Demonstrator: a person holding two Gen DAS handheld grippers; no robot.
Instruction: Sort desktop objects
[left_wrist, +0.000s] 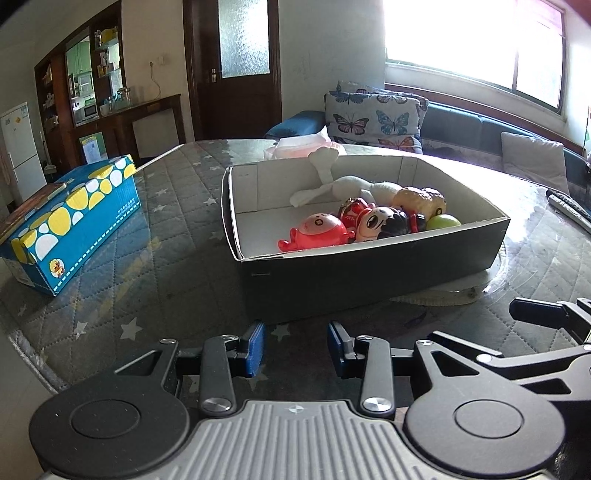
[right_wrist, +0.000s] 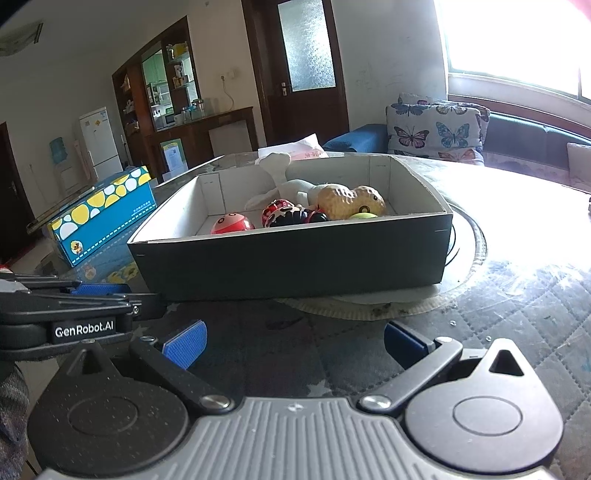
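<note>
Comparing views: the left wrist view looks down into the black box (left_wrist: 369, 266) and shows its white floor bare at left, with the toys crowded at centre right: a pink crab-like toy (left_wrist: 317, 230), a red-and-white doll head (left_wrist: 380, 221), a white plush (left_wrist: 347, 184), a tan peanut-shaped toy (left_wrist: 419, 199) and a green ball (left_wrist: 443, 221). The right wrist view sits lower; the box's near wall hides most of the toys and only their tops clear the rim.

Left gripper (left_wrist: 295, 349): jaws parted wide, blue pads with nothing between them, low centre of frame, just short of the box's near corner. Right gripper (right_wrist: 295, 341): jaws spread wider, empty. Only the right wrist view shows the left gripper from the side, at lower left, its tip close to the box's near left corner.

Blue carton with yellow and white spots (left_wrist: 70, 225): mid left in both views, well apart from the box, with open table between. The box rests on a pale round mat (right_wrist: 369, 301) that sticks out beneath it at lower right.

Table (left_wrist: 177, 280): grey quilted star-print cloth under a glossy cover, strong glare at right from the window. Behind: butterfly cushion (left_wrist: 373, 118), dark door, shelves, white fridge at far left
</note>
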